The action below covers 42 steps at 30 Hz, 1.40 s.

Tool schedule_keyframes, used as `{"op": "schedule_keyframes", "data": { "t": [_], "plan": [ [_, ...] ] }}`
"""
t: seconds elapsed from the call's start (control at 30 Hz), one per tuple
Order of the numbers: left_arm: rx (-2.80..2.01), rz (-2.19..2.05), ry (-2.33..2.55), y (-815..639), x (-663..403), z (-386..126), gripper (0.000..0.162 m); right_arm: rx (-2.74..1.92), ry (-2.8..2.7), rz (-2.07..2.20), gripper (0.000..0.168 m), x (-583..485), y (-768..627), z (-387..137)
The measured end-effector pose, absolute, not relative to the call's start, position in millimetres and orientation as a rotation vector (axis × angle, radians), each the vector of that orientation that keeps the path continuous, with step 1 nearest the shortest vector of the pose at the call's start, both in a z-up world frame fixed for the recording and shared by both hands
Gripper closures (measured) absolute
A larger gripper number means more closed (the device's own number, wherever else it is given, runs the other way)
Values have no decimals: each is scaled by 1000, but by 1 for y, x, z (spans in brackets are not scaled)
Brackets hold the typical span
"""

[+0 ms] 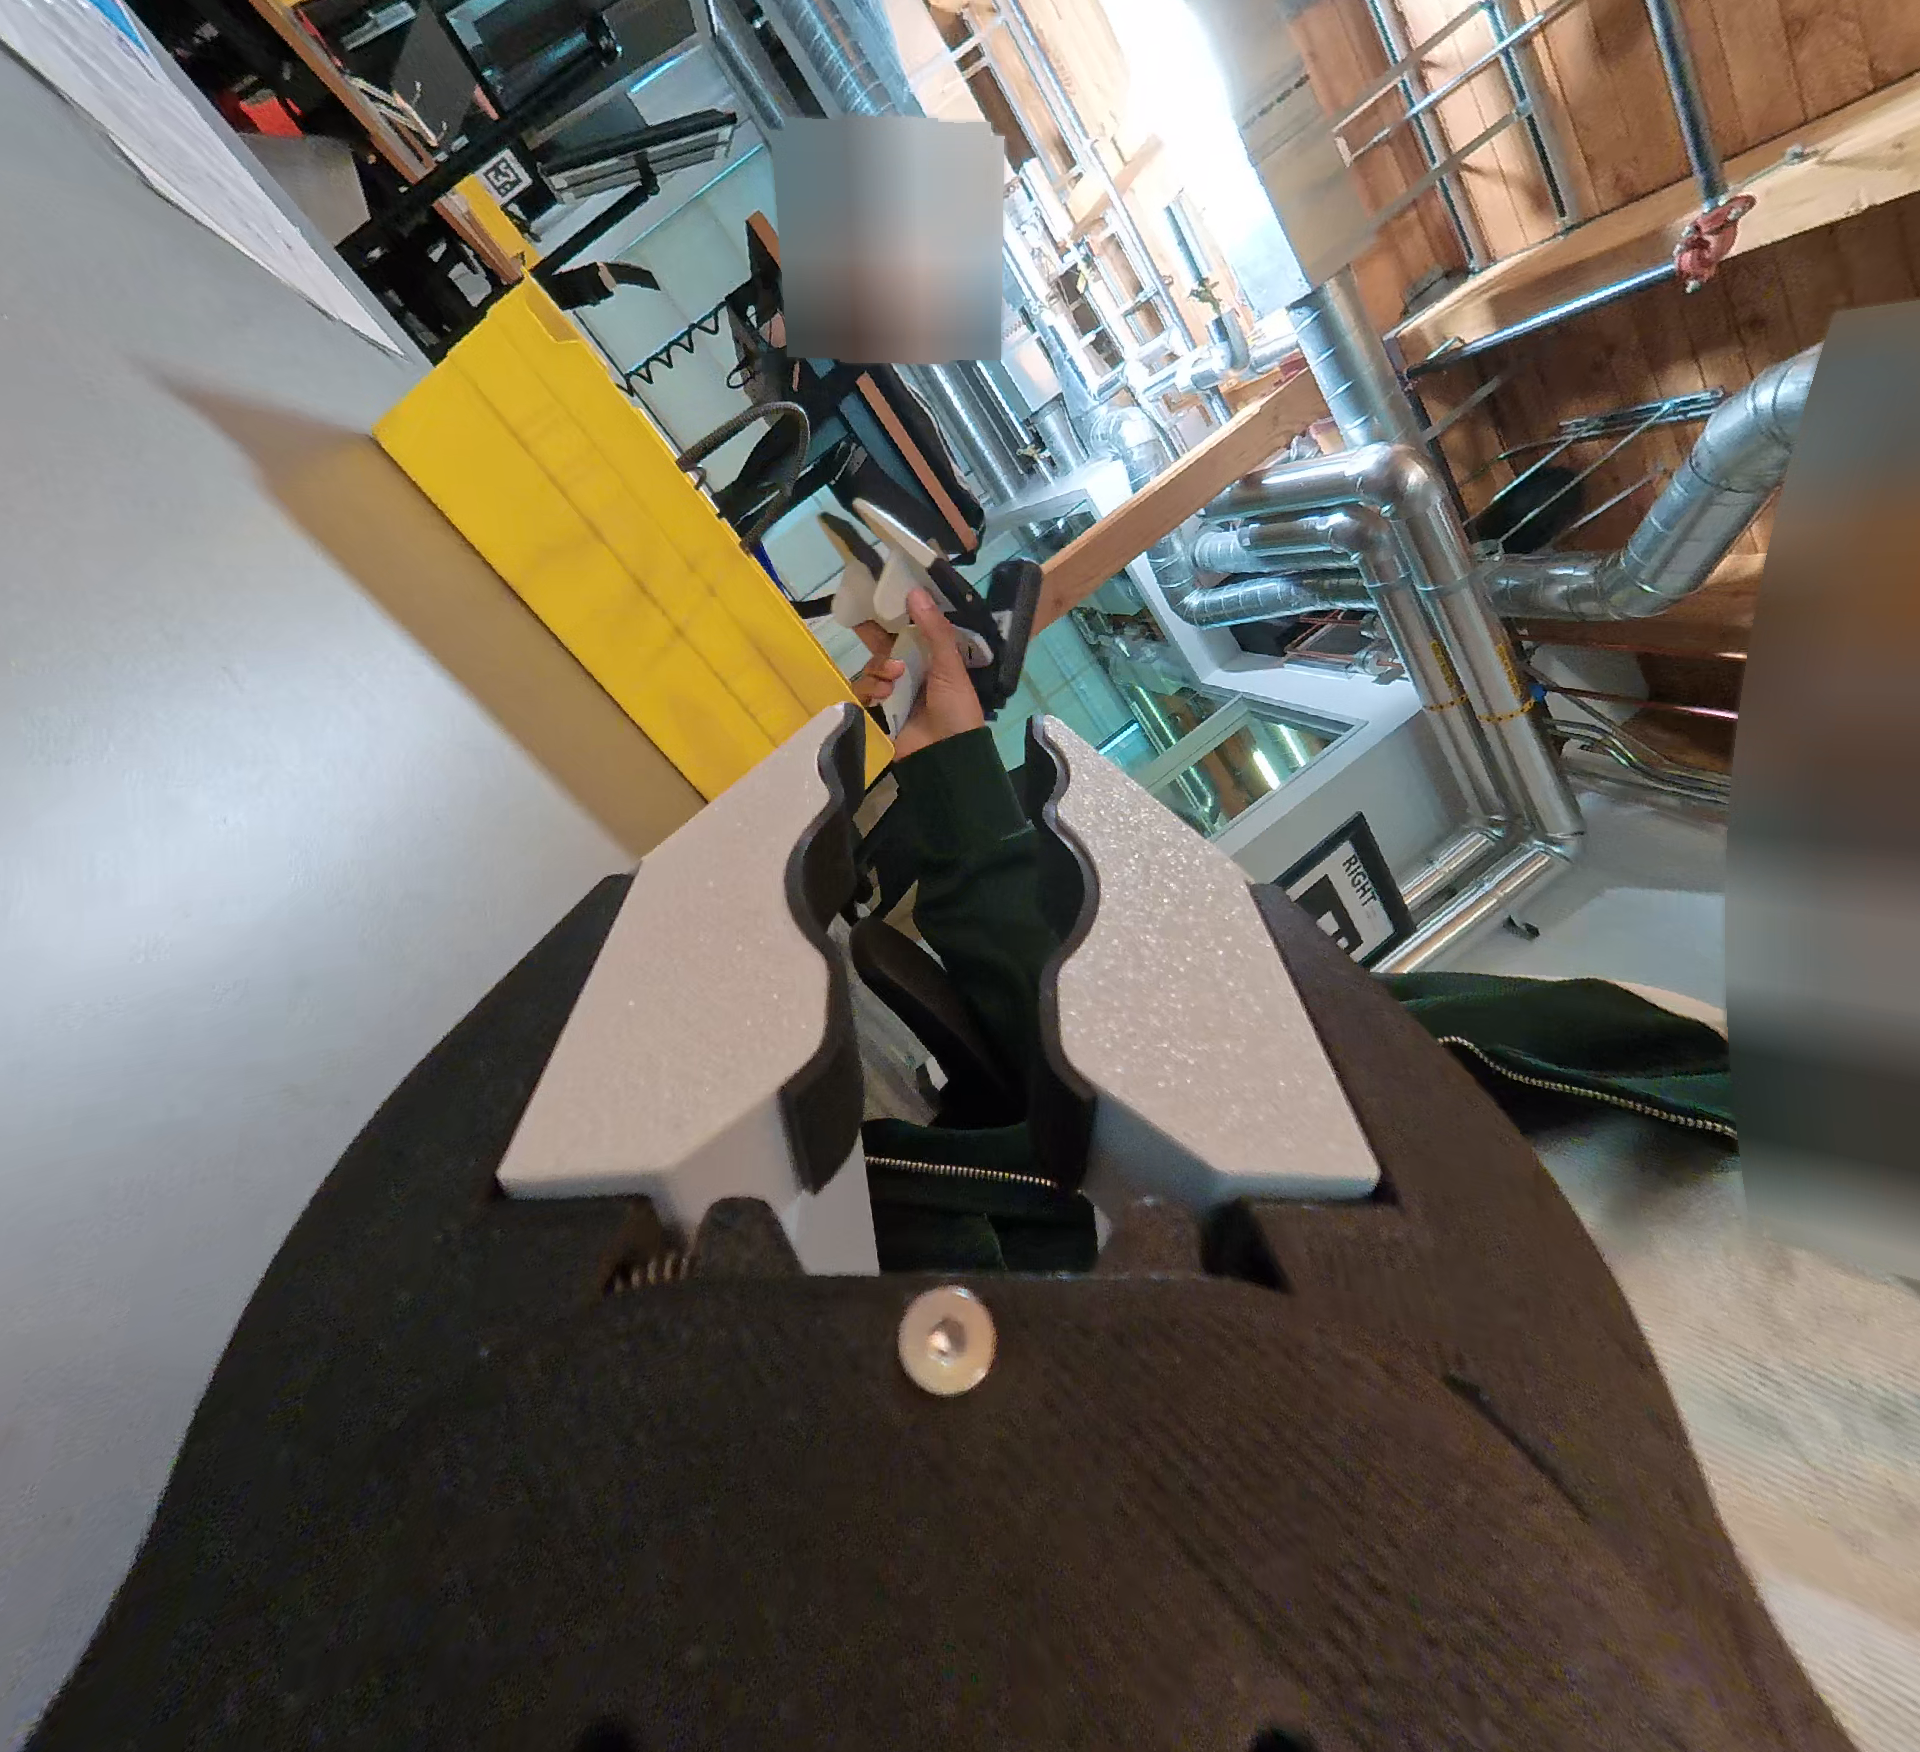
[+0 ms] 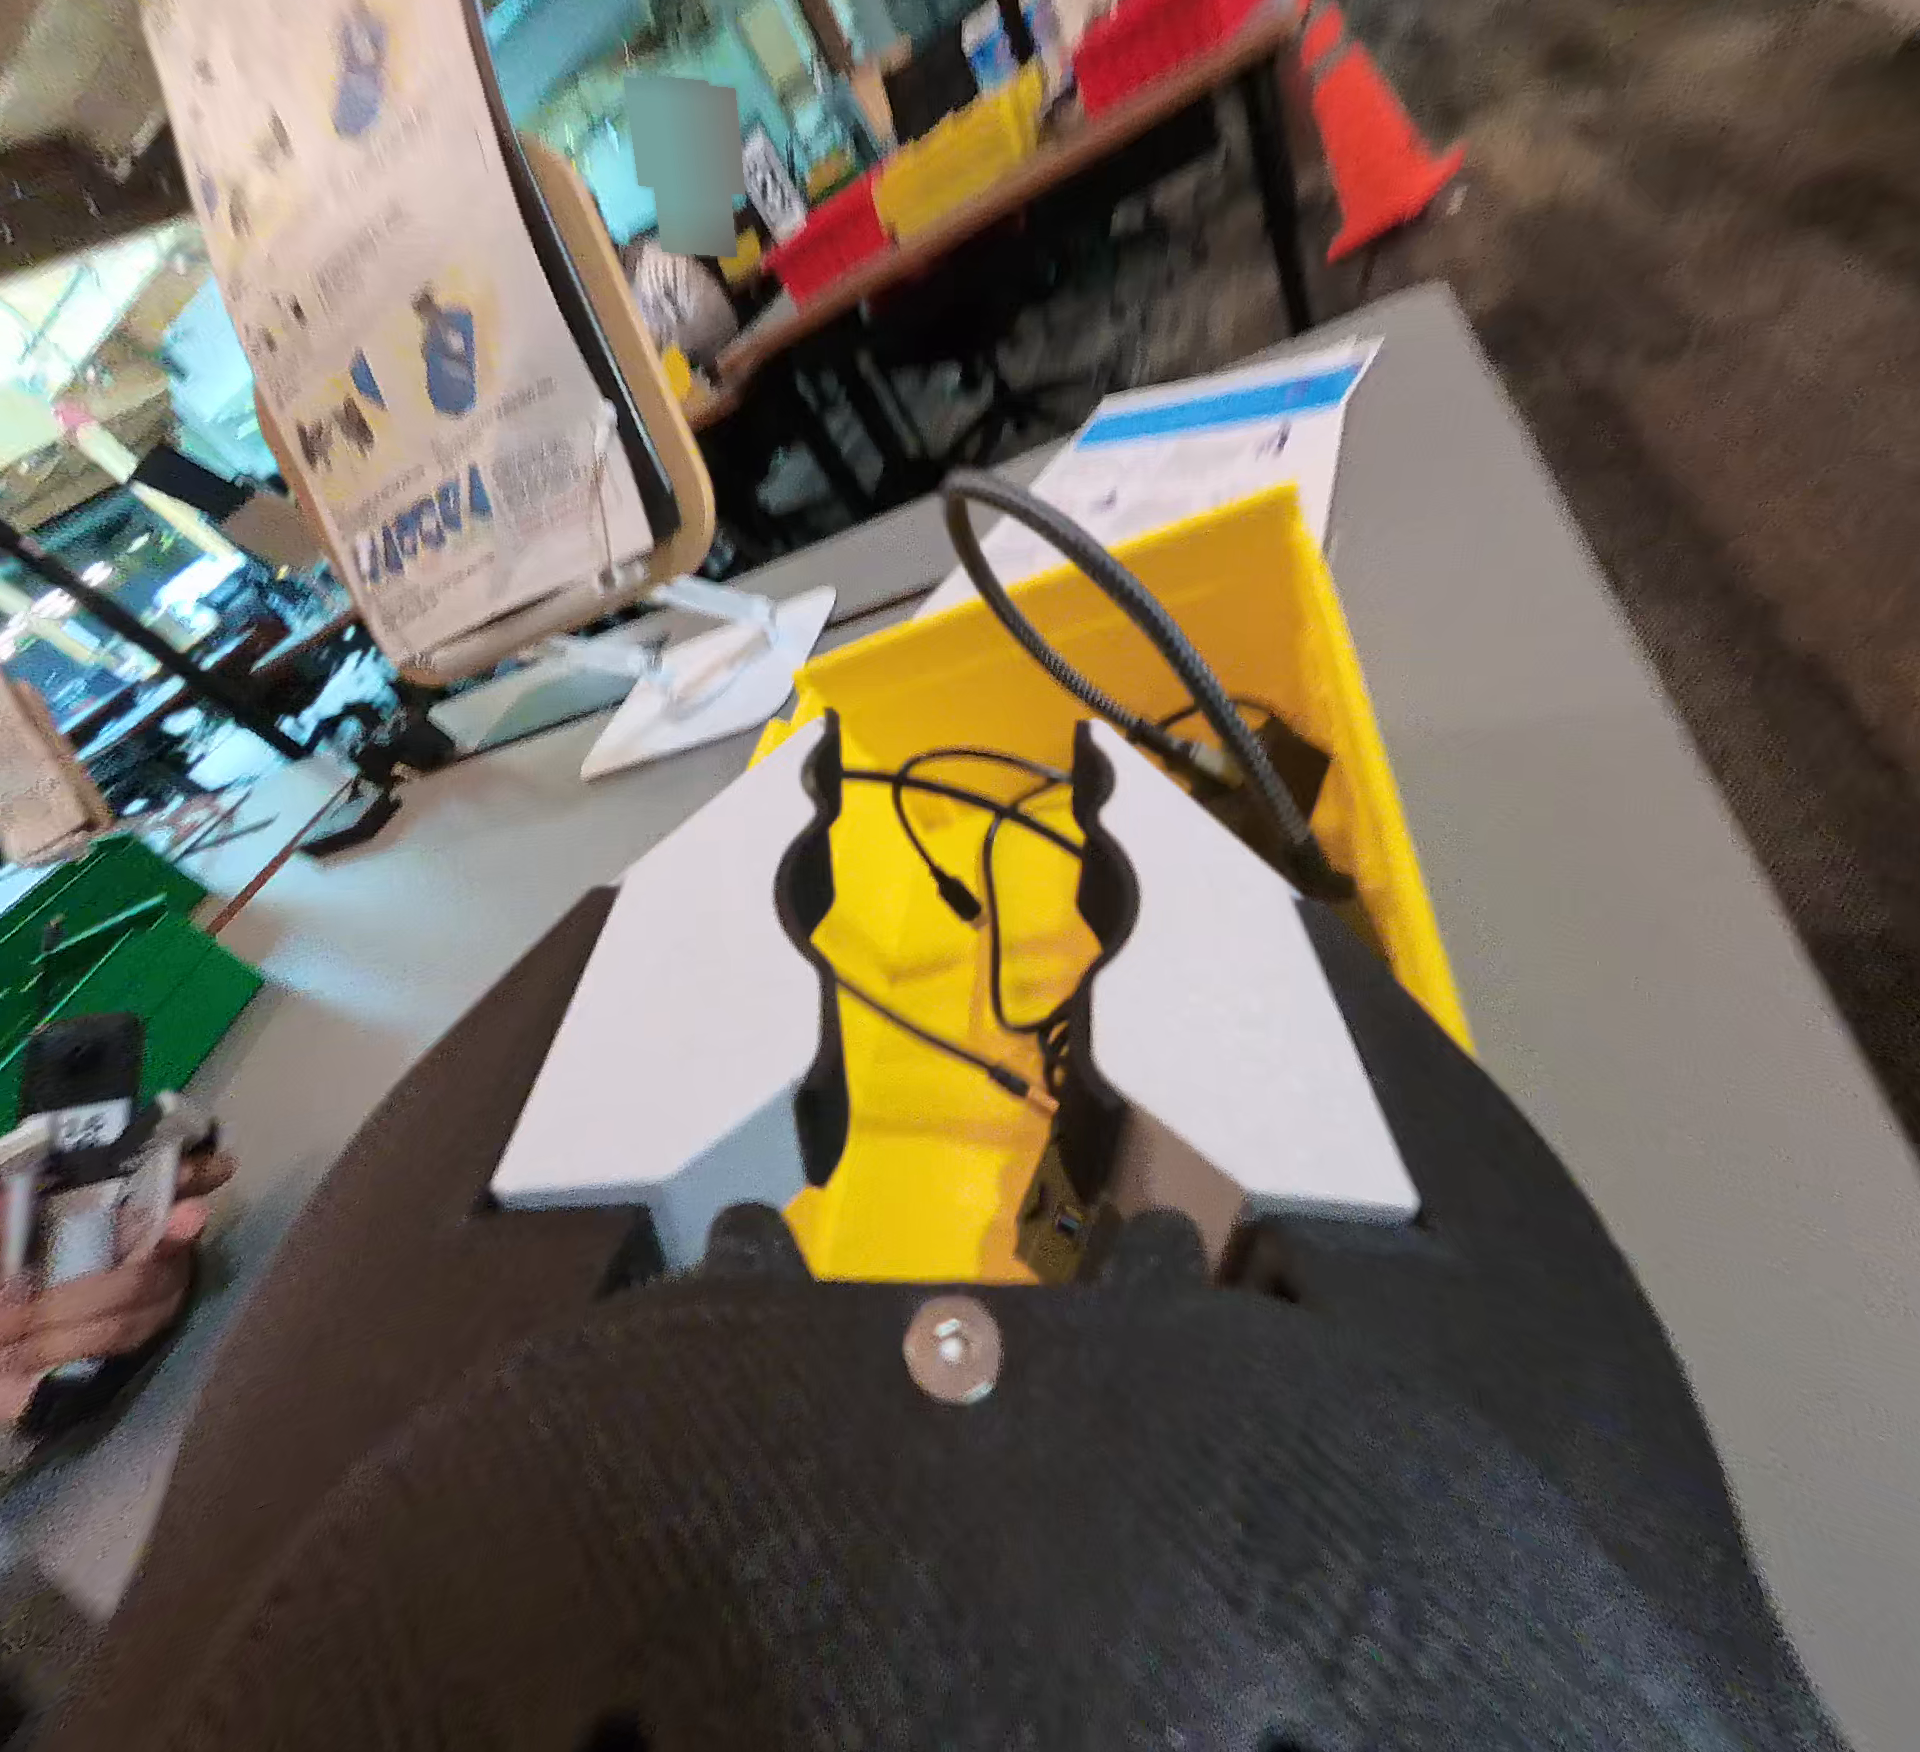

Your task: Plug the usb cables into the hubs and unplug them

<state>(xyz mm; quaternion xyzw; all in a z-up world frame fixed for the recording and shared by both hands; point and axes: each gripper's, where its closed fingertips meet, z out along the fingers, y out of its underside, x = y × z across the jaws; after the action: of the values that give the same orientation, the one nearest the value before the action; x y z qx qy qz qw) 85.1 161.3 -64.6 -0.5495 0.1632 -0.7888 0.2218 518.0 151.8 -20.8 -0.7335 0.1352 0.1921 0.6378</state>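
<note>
Right claw [image 2: 956,871] open, empty, directly above yellow bin [image 2: 1340,663]; thin cables [image 2: 997,881] lie ahead between fingers, running lengthwise. Left claw [image 1: 951,871] open, empty, tilted away; right nearer.

Thin black usb cables [image 2: 971,845] tangled loose inside yellow bin [image 2: 1392,829], plugs free. Thick braided cable [image 2: 1023,601] arching above bin rim. Dark hub [image 2: 1055,1219] at bin's near end, partly hidden.
</note>
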Motion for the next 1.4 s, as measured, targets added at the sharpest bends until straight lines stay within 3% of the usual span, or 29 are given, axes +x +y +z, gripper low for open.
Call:
{"op": "schedule_keyframes", "data": {
  "t": [0.23, 0.37, 0.5, 0.73, 0.93, 1.07, 1.1, 1.17, 1.3, 1.4],
  "plan": [
    [-1528, -2188, 503, 164, 102, -66, 134, -1532, 293, -53, 133, 545, 94, -8],
    [-1540, -2217, 534, 164, 116, -67, 134, -1512, 383, -318, 110, 563, 58, -35],
    [-1544, -2226, 574, 156, 124, -67, 134, -1644, 385, -423, 102, 580, 45, -58],
    [-1573, -2128, 630, 158, 124, -74, 133, -1795, 343, -287, 102, 586, 60, -105],
    [-1585, -2110, 580, 161, 113, -78, 134, -1829, 269, -275, 109, 582, 81, -107],
    [-1584, -2076, 537, 163, 100, -78, 134, -1875, 298, -247, 102, 583, 103, -121],
    [-1584, -2070, 524, 163, 96, -78, 134, -1880, 311, -275, 106, 587, 105, -123],
    [-1580, -2060, 494, 165, 90, -77, 134, -1872, 335, -205, 133, 585, 113, -123],
    [-1580, -2028, 462, 165, 79, -77, 134, -1825, 370, 200, 163, 558, 133, -121],
    [-1578, -1998, 441, 166, 73, -77, 134, -1794, 409, 278, 163, 552, 142, -119]
  ]
}}
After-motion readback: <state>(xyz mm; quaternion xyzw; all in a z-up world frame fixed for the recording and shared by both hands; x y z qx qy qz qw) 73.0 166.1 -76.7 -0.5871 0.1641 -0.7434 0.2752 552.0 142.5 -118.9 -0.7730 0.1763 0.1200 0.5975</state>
